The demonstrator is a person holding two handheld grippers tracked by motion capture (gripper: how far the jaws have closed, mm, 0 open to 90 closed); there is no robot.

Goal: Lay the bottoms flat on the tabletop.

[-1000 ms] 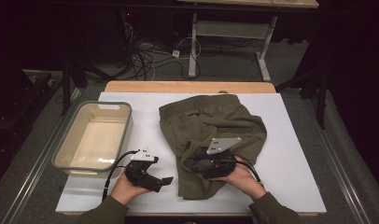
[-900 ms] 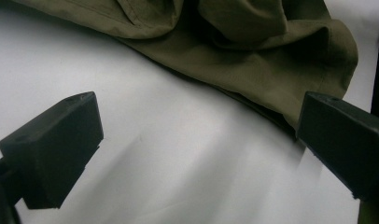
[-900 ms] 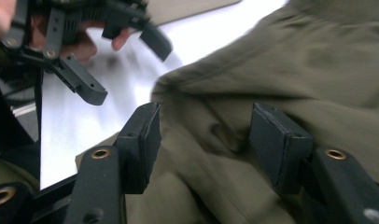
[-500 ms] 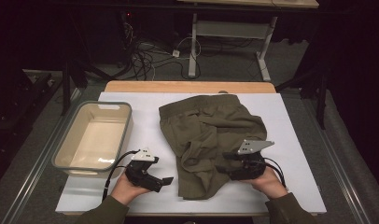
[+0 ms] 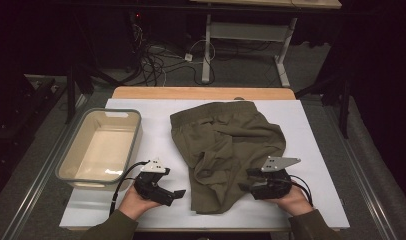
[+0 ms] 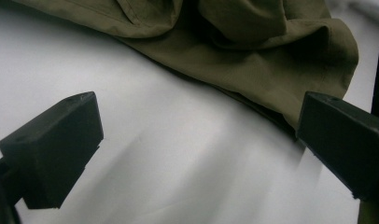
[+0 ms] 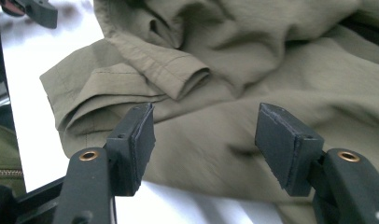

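A pair of olive-green shorts (image 5: pixel 231 145) lies crumpled in the middle of the white table top (image 5: pixel 316 130). My right gripper (image 5: pixel 246 181) rests at the lower right edge of the shorts, pointing left onto the cloth. Its jaws have just been opening. In the right gripper view the gripper (image 7: pixel 206 140) stands open over a flat fold of the shorts (image 7: pixel 271 70), and the pads do not press on it. My left gripper (image 5: pixel 178 193) lies on bare table just left of the shorts' lower hem. It stands open (image 6: pixel 197 149), and the hem (image 6: pixel 253 60) lies beyond its jaws.
A shallow beige bin (image 5: pixel 136 135) stands on the left of the table, beside my left hand. A wooden strip (image 5: pixel 201 93) runs along the far edge. Cables and table legs lie on the floor beyond. Bare white surface lies right of the shorts.
My right gripper has slid to the right, from on top of the shorts to their lower right edge, and its jaws stand wider. The left gripper has stayed put.
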